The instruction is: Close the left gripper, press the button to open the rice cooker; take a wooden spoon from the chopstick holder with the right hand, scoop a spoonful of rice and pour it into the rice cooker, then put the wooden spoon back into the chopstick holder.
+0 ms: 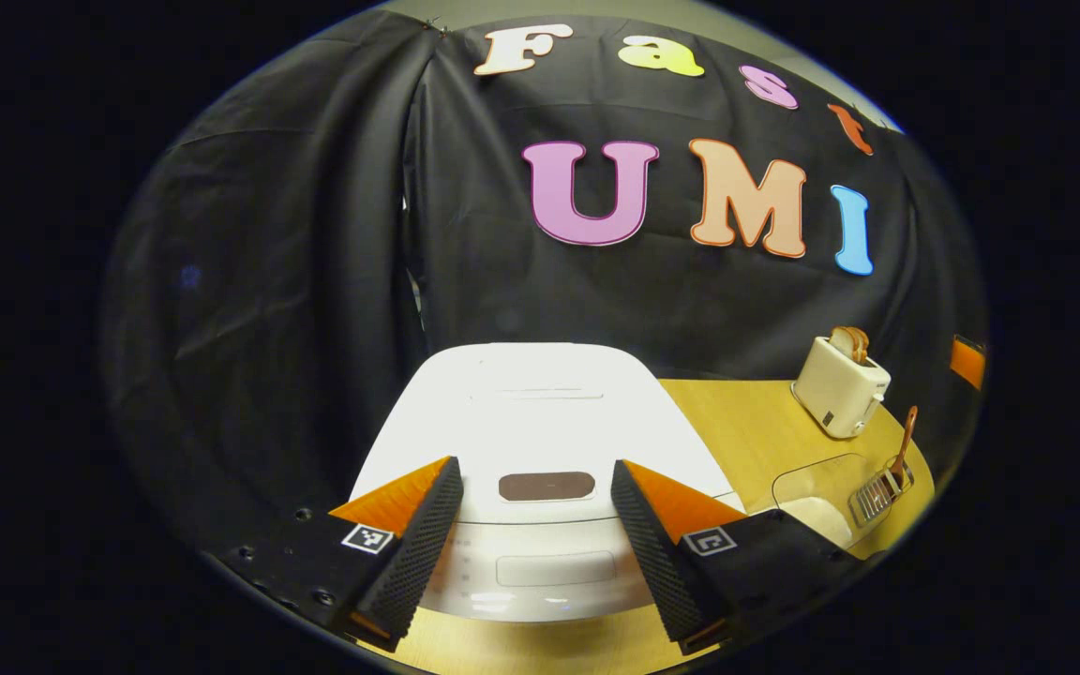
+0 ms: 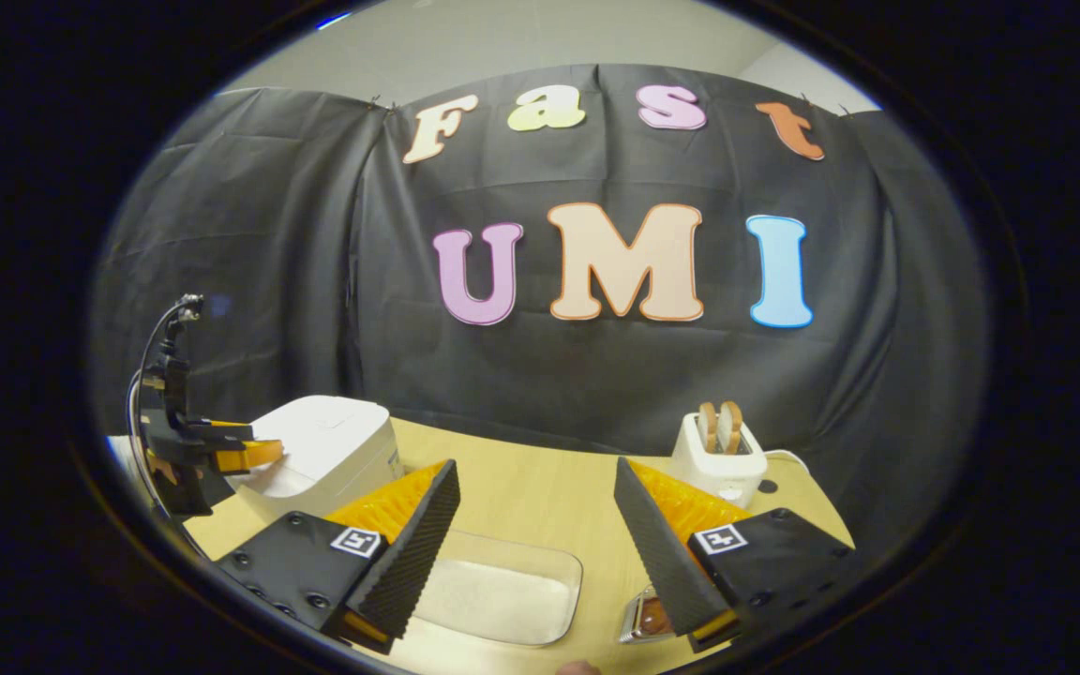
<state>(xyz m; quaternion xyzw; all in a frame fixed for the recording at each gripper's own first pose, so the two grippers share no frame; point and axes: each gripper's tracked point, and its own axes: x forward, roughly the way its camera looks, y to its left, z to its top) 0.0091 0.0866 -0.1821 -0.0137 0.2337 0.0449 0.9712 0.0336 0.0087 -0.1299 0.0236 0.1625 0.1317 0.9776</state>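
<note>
- The left claw (image 1: 535,525) stands wide apart over the front edge of the closed rice cooker (image 1: 540,412), its lid button (image 1: 547,486) between and just ahead of the fingers.
- The right claw (image 2: 535,539) gapes apart above the surface (image 2: 540,497); the clear tray of rice (image 2: 502,591) lies just under and between its fingers.
- The chopstick holder (image 1: 875,495) with the wooden spoon (image 1: 904,441) sits well right of the left claw, near the toaster (image 1: 842,384).

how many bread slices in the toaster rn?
2. Both stand upright side by side in the slots of the toaster, at the table's far right: left slice, right slice. More could sit lower in the slots, unseen.
</note>
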